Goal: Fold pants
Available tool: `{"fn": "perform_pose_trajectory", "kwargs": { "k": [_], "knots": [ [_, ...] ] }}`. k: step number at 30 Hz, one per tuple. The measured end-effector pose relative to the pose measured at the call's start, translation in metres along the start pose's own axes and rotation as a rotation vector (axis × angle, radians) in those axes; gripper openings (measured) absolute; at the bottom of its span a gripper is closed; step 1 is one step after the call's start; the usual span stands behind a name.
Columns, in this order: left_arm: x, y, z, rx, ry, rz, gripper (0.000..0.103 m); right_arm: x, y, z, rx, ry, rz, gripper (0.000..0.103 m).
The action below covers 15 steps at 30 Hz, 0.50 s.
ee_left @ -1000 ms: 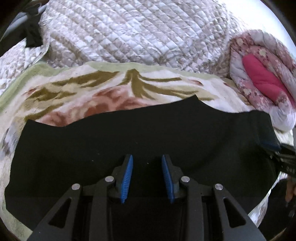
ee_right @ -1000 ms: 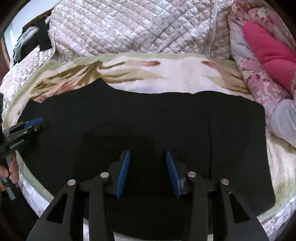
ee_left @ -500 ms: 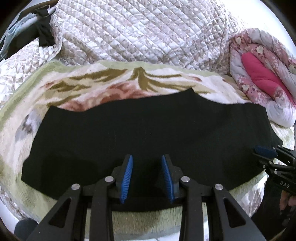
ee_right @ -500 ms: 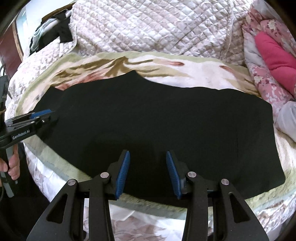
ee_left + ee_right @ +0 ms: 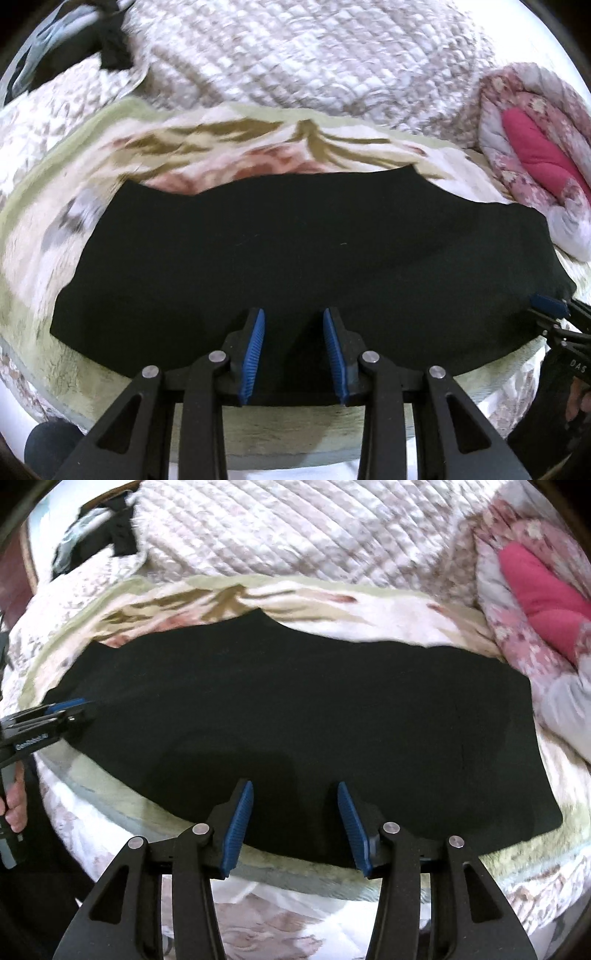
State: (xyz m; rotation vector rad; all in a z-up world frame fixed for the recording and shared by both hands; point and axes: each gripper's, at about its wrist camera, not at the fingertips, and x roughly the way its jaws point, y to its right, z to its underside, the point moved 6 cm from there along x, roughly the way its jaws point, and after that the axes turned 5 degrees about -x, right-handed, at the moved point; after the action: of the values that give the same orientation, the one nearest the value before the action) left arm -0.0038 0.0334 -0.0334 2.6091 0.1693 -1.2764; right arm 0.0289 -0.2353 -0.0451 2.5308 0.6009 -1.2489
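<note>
Both grippers are now seen drawn back toward the near edge of the bed: a second ago the pants (image 5: 295,266) filled the lower part of each view, whereas now their near hem and the blanket (image 5: 258,155) edge below it are exposed. The right gripper's (image 5: 294,825) jaws have just been opening, and nothing is seen between them; its pads hang above the near hem at the lower centre of the right view. The left gripper (image 5: 293,352) is held part open with no cloth pinched, its jaws unchanged in width, at the lower centre of the left view. The pants are laid flat as a long dark band across the middle of both frames, apparently already doubled leg on leg. This is judged as a release after a fold, with a crosswise fold yet to be made. Both grippers are pointed steeply down at the cloth; each is glimpsed at the side edge of the other's view, over opposite ends of the pants.
</note>
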Motion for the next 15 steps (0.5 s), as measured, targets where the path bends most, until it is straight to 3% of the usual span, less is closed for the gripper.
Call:
{"fn": "perform_pose_trajectory", "kwargs": {
  "k": [8, 15],
  "knots": [
    [-0.009, -0.019, -0.007, -0.039, 0.017, -0.043, 0.036, -0.010, 0.000, -0.009, 0.011, 0.025, 0.003, 0.048],
    [-0.029, -0.063, 0.003, -0.173, 0.025, -0.071, 0.036, -0.011, -0.002, -0.011, 0.019, 0.026, -0.011, 0.048]
  ]
}}
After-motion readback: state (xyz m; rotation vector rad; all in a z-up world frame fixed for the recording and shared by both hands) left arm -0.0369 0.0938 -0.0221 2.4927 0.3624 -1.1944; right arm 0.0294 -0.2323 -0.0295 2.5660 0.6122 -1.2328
